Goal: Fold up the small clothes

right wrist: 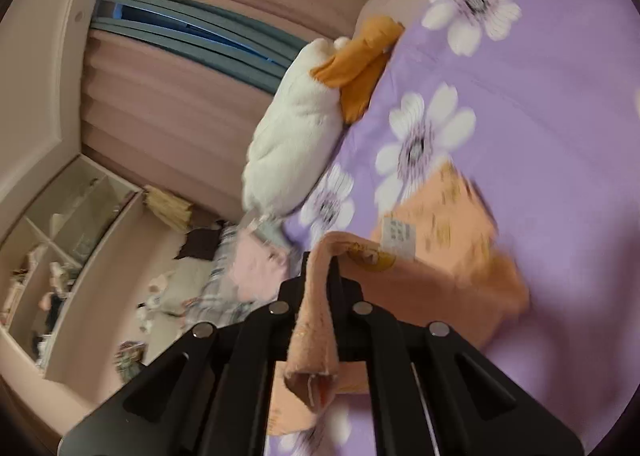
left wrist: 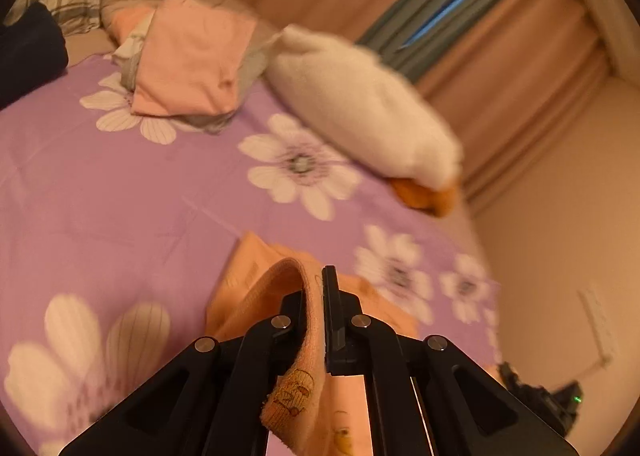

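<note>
Both clamped: left gripper (left wrist: 316, 288) and right gripper (right wrist: 320, 268) each pinched the orange garment's (right wrist: 448, 256) edge above the purple bedsheet (left wrist: 120, 195).

Our left gripper (left wrist: 316, 296) and right gripper (right wrist: 320, 276) are matte black, with angular linkage arms, round silver pivot screws and slim flat fingers (left wrist: 331, 296).

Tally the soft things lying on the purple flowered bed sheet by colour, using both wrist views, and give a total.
Orange: 1, the orange cartoon-print garment held by the left tongs and the right tongs.
Pink: 1, the folded pink garment atop the pile.
Grey: 1, the grey garment beneath it.
White: 1, the white duck plush.
Total: 4
</note>
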### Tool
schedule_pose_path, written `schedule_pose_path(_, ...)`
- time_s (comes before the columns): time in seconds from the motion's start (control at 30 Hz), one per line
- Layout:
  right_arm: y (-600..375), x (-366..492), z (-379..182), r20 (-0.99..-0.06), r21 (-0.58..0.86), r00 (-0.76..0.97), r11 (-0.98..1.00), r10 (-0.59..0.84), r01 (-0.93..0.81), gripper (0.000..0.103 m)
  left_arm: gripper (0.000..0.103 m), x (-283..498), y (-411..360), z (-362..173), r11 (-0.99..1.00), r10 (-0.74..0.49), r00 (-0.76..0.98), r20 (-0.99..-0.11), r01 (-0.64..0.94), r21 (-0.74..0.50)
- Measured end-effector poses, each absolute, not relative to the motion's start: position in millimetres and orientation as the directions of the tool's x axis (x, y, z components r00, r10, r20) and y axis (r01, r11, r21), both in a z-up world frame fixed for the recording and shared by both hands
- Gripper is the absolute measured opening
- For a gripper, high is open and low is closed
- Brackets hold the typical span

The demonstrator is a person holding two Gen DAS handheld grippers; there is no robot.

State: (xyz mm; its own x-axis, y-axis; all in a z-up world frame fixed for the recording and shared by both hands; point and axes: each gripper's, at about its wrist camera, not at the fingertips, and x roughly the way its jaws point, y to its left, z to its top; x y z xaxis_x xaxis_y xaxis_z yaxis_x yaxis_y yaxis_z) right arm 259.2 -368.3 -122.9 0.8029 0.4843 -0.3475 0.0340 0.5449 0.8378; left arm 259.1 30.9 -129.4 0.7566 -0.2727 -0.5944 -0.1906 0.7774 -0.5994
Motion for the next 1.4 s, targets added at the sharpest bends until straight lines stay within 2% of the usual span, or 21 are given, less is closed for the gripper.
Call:
schedule_pose_path(0.1, -373, 315, -156, -0.447, 0.819, 0.77, 0.555, 0.455, 0.148, 0.005, 0.002, 305, 28, -169, 0.774, -0.272, 0.695, -0.666, -0.253, -0.58)
schedule_pose_path(0.2, -380, 356, -209, -0.619, 0.737, 0.669, 0.598, 0.412, 0.314, 0.005, 0.002, 340, 25, -243, 0.816, -0.17, 0.543, -0.822, -0.39, -0.426)
schedule_pose_path(0.23, -381, 363, -226, -0.665, 0.701, 0.633, 0.622, 0.396, 0.348, 0.004, 0.003, 340, 27, -257, 0.815, -0.185, 0.538, -0.823, -0.384, -0.434)
schedule_pose_path(0.27, -385, 368, -244, -0.676, 0.697, 0.613, 0.623, 0.408, 0.355, 0.001, 0.003, 333, 31, -260, 0.806, -0.201, 0.594, -0.779, -0.351, -0.477)
schedule_pose_path(0.33, -396, 364, -251, -0.6, 0.765, 0.652, 0.571, 0.464, 0.297, 0.0, 0.003, 331, 40, -257, 0.812, -0.273, 0.588, -0.761, -0.283, -0.51)
schedule_pose_path(0.4, -405, 368, -248, -0.595, 0.777, 0.619, 0.564, 0.512, 0.28, 0.002, 0.003, 338, 50, -250, 0.815, -0.335, 0.518, -0.787, -0.261, -0.518)
schedule_pose_path(0.47, -411, 367, -236, -0.599, 0.775, 0.604, 0.571, 0.526, 0.273, 0.009, 0.012, 331, 69, -235, 0.777, -0.371, 0.459, -0.808, -0.323, -0.54)
schedule_pose_path(0.5, -413, 363, -224, -0.615, 0.755, 0.598, 0.602, 0.513, 0.259, 0.013, 0.028, 324, 75, -224, 0.77, -0.353, 0.476, -0.805, -0.342, -0.539)
schedule_pose_path(0.53, -413, 357, -210, -0.634, 0.722, 0.607, 0.647, 0.478, 0.245, 0.016, 0.049, 309, 81, -208, 0.776, -0.301, 0.527, -0.795, -0.348, -0.525)
schedule_pose_path(0.57, -414, 349, -195, -0.653, 0.677, 0.629, 0.697, 0.421, 0.236, 0.018, 0.056, 299, 83, -196, 0.785, -0.254, 0.564, -0.786, -0.354, -0.507)
schedule_pose_path(0.6, -414, 339, -178, -0.664, 0.621, 0.665, 0.747, 0.341, 0.237, 0.027, 0.058, 282, 83, -179, 0.805, -0.203, 0.617, -0.761, -0.338, -0.489)
schedule_pose_path(0.63, -414, 329, -163, -0.654, 0.585, 0.699, 0.779, 0.289, 0.226, 0.04, 0.058, 274, 79, -171, 0.823, -0.202, 0.636, -0.745, -0.302, -0.481)
schedule_pose_path(0.7, -407, 315, -146, -0.602, 0.575, 0.733, 0.809, 0.318, 0.122, 0.042, 0.058, 258, 62, -158, 0.864, -0.258, 0.651, -0.714, -0.175, -0.472)
schedule_pose_path(0.77, -389, 305, -145, -0.614, 0.563, 0.684, 0.826, 0.394, 0.028, 0.038, 0.058, 243, 33, -159, 0.888, -0.316, 0.611, -0.726, -0.078, -0.453)
schedule_pose_path(0.87, -351, 297, -170, -0.752, 0.446, 0.561, 0.894, 0.346, 0.047, 0.032, 0.057, 245, -23, -195, 0.927, -0.336, 0.432, -0.837, -0.003, -0.374)
schedule_pose_path(0.97, -333, 306, -197, -0.746, 0.506, 0.513, 0.862, 0.425, 0.021, 0.025, 0.057, 249, -50, -204, 0.957, -0.243, 0.495, -0.834, -0.016, -0.289)
schedule_pose_path(1.07, -314, 335, -215, -0.796, 0.466, 0.463, 0.883, 0.389, 0.058, 0.024, 0.057, 271, -58, -206, 0.963, -0.222, 0.476, -0.851, -0.032, -0.268)
schedule_pose_path(1.17, -306, 379, -205, -0.787, 0.475, 0.503, 0.871, 0.356, 0.127, 0.023, 0.057, 318, -49, -197, 0.93, -0.244, 0.456, -0.856, -0.141, -0.34)
schedule_pose_path(1.27, -332, 398, -173, -0.677, 0.604, 0.637, 0.773, 0.369, 0.194, 0.024, 0.057, 338, -10, -159, 0.83, -0.241, 0.584, -0.775, -0.29, -0.476)
schedule_pose_path(1.33, -340, 389, -150, -0.604, 0.662, 0.67, 0.739, 0.431, 0.121, 0.026, 0.059, 322, 15, -144, 0.761, -0.274, 0.663, -0.697, -0.293, -0.578)
schedule_pose_path(1.4, -336, 377, -132, -0.644, 0.557, 0.653, 0.829, 0.4, 0.042, 0.029, 0.065, 303, 32, -138, 0.762, -0.271, 0.657, -0.703, -0.3, -0.574)
